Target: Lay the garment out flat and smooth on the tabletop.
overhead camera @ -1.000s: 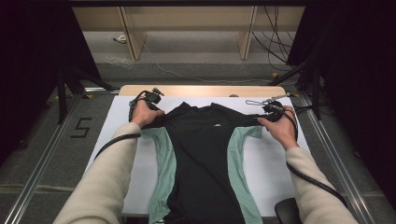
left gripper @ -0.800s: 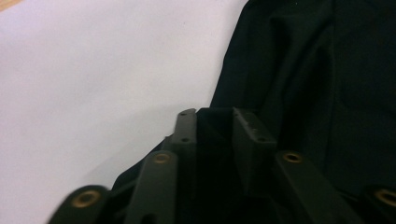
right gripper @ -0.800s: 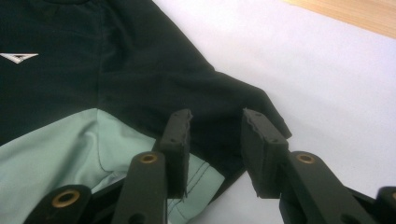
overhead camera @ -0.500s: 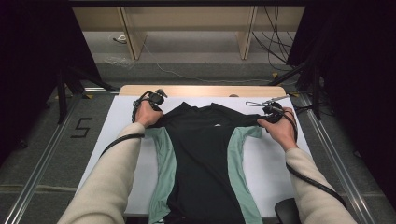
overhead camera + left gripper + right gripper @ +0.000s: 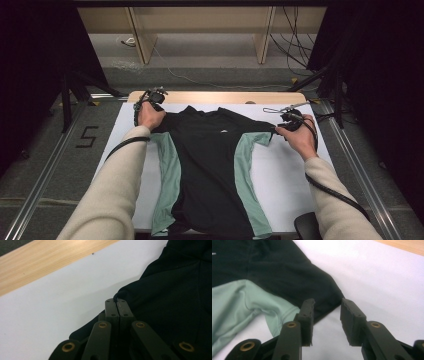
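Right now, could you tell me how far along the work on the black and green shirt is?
Done: the shirt lies spread flat on the white table cover. In hand: the left gripper has just closed, jaws pinching the black shoulder edge; the right gripper is open, jaws straddling the tip of the other sleeve without pressing it. Left: closing the right grip, and probably any lifting or folding; no fold shows yet.
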Demonstrator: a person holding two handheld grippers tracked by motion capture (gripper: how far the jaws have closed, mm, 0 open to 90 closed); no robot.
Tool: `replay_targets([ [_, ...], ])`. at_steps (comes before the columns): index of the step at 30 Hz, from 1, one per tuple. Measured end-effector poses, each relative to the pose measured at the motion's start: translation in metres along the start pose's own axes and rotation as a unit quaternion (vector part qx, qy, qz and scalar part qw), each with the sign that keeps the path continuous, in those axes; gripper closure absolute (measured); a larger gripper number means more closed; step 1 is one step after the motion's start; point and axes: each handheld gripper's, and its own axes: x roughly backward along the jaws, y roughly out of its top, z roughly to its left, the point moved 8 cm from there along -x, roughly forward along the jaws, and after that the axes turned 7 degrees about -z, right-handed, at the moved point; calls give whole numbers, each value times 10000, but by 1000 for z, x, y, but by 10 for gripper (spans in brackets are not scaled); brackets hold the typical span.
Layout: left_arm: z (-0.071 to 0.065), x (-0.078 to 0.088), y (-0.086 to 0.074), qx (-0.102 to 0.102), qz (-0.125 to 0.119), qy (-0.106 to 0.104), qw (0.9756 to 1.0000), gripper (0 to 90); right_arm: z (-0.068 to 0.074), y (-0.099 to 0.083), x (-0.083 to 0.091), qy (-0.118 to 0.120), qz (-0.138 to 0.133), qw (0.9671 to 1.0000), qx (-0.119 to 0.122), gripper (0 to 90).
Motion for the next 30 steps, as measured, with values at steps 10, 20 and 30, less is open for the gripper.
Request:
replay_targets([
  [10,-9,11,7,-428,-271,60,9987,675,11,-3,1,202,2,9998,-4,625],
  [20,-28,63,-6,-956,-464,-245,9940,357,24,-14,14,345,-34,9994,8,595],
  [30,-96,116,-71,-1473,-294,-1273,9804,422,89,-33,34,1134,-23,9923,491,677],
])
